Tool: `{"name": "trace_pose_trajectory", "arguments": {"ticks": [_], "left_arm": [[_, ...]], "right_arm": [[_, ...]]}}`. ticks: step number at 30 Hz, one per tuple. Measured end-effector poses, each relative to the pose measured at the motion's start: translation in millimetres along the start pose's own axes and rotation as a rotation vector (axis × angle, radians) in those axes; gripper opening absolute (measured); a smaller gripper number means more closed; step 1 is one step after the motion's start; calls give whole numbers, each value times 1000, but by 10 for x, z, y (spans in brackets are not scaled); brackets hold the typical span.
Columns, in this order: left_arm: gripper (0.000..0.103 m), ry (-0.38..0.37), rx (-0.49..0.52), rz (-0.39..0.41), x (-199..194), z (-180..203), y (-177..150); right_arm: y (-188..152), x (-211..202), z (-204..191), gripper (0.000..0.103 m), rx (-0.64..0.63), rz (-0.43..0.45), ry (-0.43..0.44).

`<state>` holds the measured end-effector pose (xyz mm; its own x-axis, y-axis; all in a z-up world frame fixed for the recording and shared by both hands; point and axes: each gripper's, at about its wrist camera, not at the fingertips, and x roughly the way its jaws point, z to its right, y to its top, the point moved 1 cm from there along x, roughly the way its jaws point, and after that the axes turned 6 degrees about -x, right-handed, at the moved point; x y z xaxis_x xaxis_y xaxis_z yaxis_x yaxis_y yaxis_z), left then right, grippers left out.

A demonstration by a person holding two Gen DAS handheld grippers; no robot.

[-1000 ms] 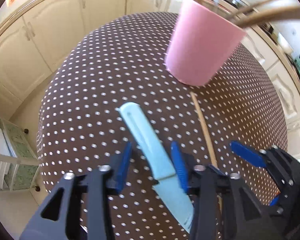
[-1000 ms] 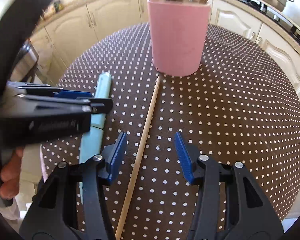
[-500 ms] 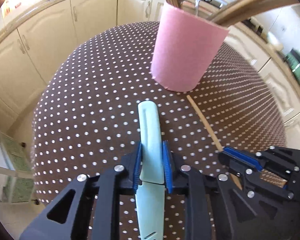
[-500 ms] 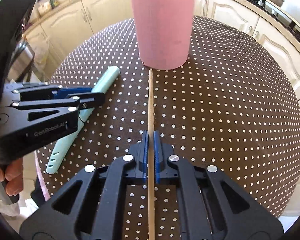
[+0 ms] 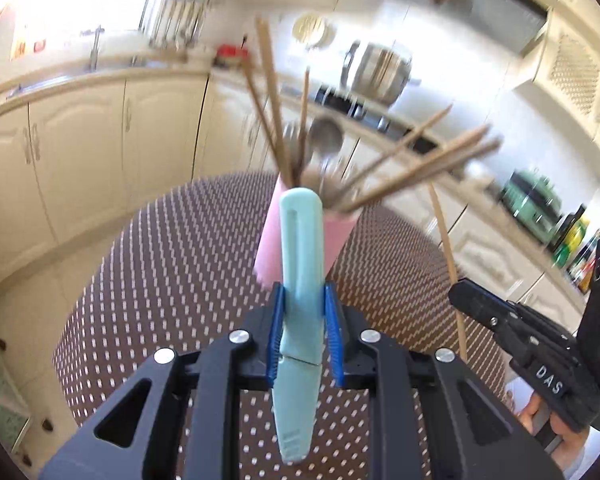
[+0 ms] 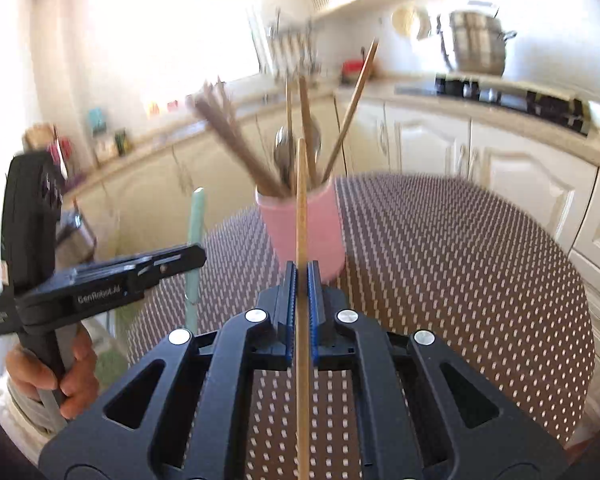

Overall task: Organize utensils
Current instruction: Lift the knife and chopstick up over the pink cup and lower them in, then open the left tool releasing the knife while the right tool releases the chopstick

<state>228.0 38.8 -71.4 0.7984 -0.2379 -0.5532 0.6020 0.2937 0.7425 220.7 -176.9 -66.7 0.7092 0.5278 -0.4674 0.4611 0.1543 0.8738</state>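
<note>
The left tongs (image 5: 301, 312) clamp a sheathed teal knife (image 5: 300, 264) and the right tongs (image 6: 302, 284) pinch a wooden chopstick (image 6: 302, 216), both raised above the desk (image 6: 460, 264) near the crowded pink holder (image 6: 304, 228). Either piece could snag the splayed sticks and tip it.

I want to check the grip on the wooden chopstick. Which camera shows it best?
The right wrist view: the chopstick runs up the middle of the frame, clamped in the right gripper, in front of the pink cup. The left wrist view shows only a thin stick rising at the right edge, its clamp point hidden.
</note>
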Motion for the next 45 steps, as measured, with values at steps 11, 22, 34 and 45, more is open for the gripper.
{"name": "trace_pose_trajectory", "arguments": {"ticks": [11, 22, 34, 45], "left_arm": [[19, -51, 34, 217, -152, 255, 615], [19, -58, 59, 337, -108, 406, 1099], [19, -127, 69, 353, 79, 473, 1248], [19, -102, 84, 263, 479, 447, 1196]], "right_arm": [[490, -94, 249, 6, 79, 307, 1], [1047, 169, 236, 6, 106, 553, -62], [1255, 480, 301, 6, 60, 619, -93], [1213, 698, 332, 6, 42, 619, -51]]}}
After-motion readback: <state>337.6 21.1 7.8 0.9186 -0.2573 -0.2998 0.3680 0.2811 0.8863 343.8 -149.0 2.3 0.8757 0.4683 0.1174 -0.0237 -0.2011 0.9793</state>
